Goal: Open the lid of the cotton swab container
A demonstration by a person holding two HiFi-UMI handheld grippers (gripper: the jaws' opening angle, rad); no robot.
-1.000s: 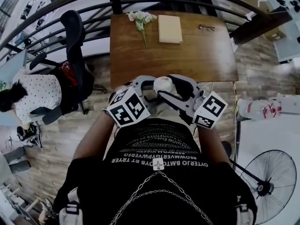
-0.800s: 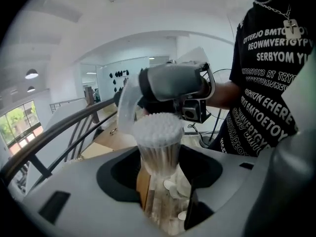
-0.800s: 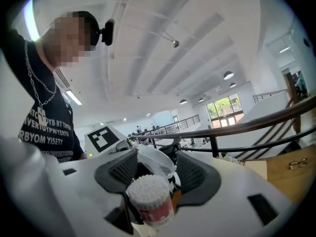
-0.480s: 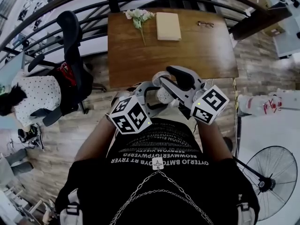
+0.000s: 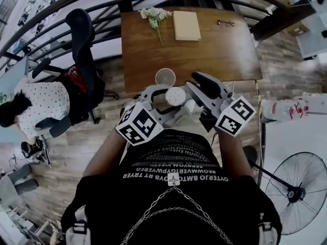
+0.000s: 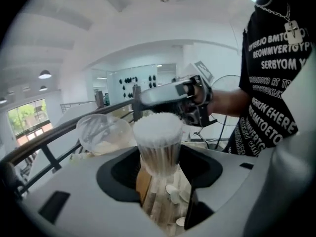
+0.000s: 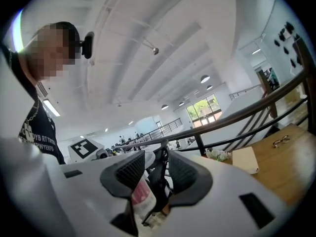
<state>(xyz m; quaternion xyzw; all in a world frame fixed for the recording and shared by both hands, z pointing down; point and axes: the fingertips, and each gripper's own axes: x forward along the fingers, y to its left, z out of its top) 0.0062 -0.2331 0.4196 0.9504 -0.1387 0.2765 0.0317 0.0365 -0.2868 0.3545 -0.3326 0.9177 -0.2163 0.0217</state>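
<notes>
Cotton swab container (image 6: 158, 147) sits clenched between the wide-set jaws of my left claw (image 6: 159, 181), its white swab heads bared on top. Its clear lid (image 6: 102, 132) is flipped open and hangs off the rim on the side toward the wooden table (image 5: 214, 55). My right claw (image 7: 157, 176) is close alongside, its jaws just now narrowing but apart. The container's pink-labelled wall lies between them against one pad. I think the other pad is clear of it, though dark parts crowd that gap.
</notes>
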